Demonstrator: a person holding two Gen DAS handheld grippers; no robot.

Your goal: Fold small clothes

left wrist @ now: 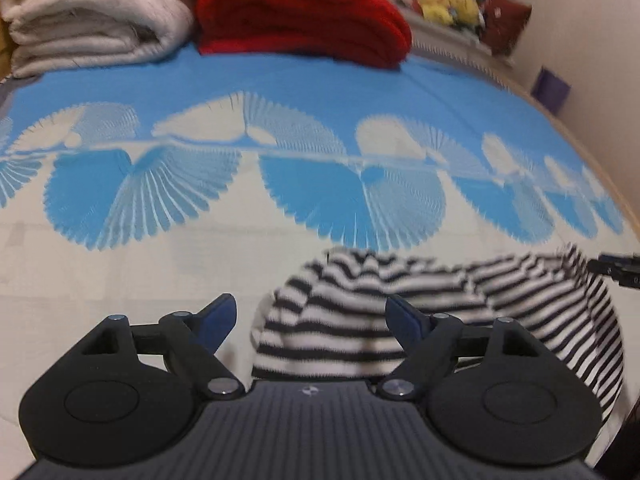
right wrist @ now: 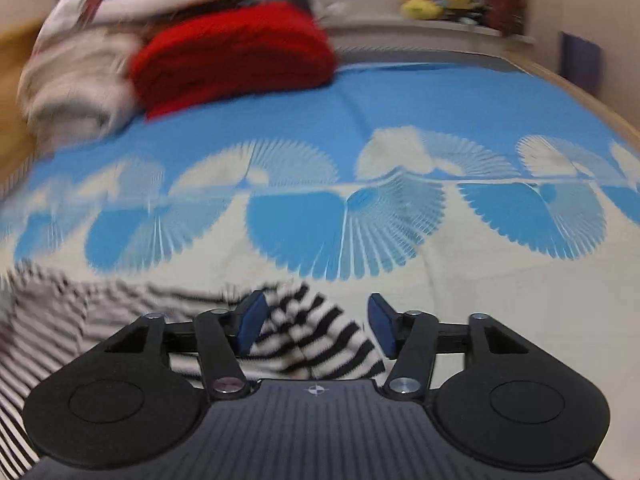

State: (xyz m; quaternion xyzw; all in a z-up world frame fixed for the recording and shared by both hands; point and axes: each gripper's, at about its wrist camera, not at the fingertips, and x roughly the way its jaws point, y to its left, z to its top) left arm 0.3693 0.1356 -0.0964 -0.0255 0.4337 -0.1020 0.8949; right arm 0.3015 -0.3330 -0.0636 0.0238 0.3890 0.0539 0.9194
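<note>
Bed surface, blue-and-cream bedspread (left wrist: 280, 80) with a fan pattern; folded red blanket (left wrist: 304, 12) and cream blanket (left wrist: 92, 12) stacked well beyond the jaws, yellow plush toys (left wrist: 448, 4) on a ledge farther back.

Striped garment (left wrist: 360, 320), black and white, lies rumpled on the spread, just ahead of both tools.

Left gripper (left wrist: 308, 320): jaws spread wide, nothing held. A rounded hump of the garment sits between and just beyond the blue pads (left wrist: 216, 324); most of the cloth trails off past the right-hand jaw.

Right gripper (right wrist: 316, 324): jaws parted, moderately wide, not pinching. A bunched fold of the garment (right wrist: 312, 336) rises between them, against or very near the left-hand pad; a clear gap shows at the right-hand pad.

Step in hand, as judged: taking two grips on an edge before spreading or folding. To do it well, seat each pad pair over a single edge rather than a bunched wad, close fully before lifting, and keep both grips level so the cloth draws flat.

Hard to make out: both views are motion-blurred, the right one worse. Type of garment, its hem, sleeves and full outline cannot be told; its near part is hidden under the gripper bodies. A dark object (left wrist: 616, 268) at the right edge of the left view may be the other tool.
</note>
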